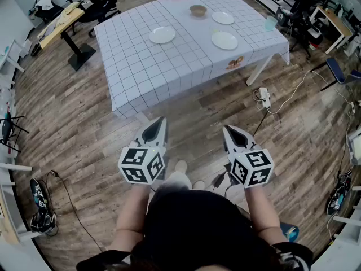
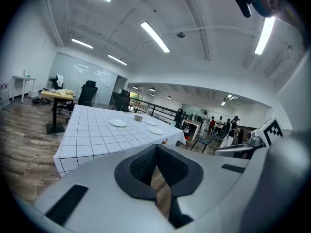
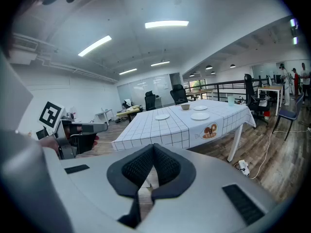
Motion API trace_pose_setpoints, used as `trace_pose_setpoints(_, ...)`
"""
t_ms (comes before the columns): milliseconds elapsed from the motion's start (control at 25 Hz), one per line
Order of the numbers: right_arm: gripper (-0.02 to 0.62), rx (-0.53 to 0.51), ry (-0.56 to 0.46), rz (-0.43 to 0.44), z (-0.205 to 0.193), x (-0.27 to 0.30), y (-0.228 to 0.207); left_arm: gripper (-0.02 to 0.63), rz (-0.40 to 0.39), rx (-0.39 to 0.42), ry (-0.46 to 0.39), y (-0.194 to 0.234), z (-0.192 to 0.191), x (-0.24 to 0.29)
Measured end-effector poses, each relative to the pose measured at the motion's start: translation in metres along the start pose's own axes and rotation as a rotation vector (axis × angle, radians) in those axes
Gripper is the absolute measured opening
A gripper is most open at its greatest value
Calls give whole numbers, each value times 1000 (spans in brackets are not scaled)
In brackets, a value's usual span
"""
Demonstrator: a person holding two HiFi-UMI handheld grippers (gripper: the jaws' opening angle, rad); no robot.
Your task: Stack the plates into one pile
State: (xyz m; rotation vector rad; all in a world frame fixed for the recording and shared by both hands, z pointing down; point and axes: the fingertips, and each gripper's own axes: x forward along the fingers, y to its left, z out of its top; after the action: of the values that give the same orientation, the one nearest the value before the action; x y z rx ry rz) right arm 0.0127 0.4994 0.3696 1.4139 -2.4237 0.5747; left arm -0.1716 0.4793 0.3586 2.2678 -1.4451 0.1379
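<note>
Plates, three of them and all white, lie apart on the table (image 1: 186, 55), none resting on another. Reading the tabletop in the head view as a clock face, the left plate (image 1: 162, 35) sits near 9 o'clock. The far plate (image 1: 223, 17) is near 1 o'clock, and the near plate (image 1: 225, 40) lies at 3 o'clock, just in front of the far one. A small brown bowl (image 1: 198, 10) stands at 12 o'clock beside the far plate. A pale green cup (image 1: 271, 22) stands by the right edge at about 2 o'clock. A white gridded cloth (image 1: 127, 92) covers the table, with a printed emblem (image 1: 236, 64) on its near overhang.

The person stands well back on the wood floor (image 1: 84, 129), with both tools held low and pointing toward the table. The left gripper (image 1: 158, 124) has its fingers clenched together with nothing between them. The right gripper (image 1: 230, 131) is likewise closed and empty. A white power strip (image 1: 264, 97) lies on the floor off the table's near right corner, at about 4 o'clock.
</note>
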Motion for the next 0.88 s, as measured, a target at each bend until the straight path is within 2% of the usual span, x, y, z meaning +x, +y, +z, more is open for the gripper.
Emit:
trace_pose_setpoints(160, 17, -15, -39, -6, 14, 16, -3, 28, 28, 5, -7, 17, 7, 8)
trace_pose_setpoints(360, 17, -7, -39, -27, 19, 26, -10, 28, 44, -15, 16, 30, 4, 13)
trace_pose_setpoints(640, 17, 26, -34, -23, 21, 48, -3, 28, -15, -21, 2, 49, 6, 21)
trace_pose_setpoints(880, 17, 20, 5, -23, 23, 78, 2, 28, -37, 14, 44, 72, 10, 35)
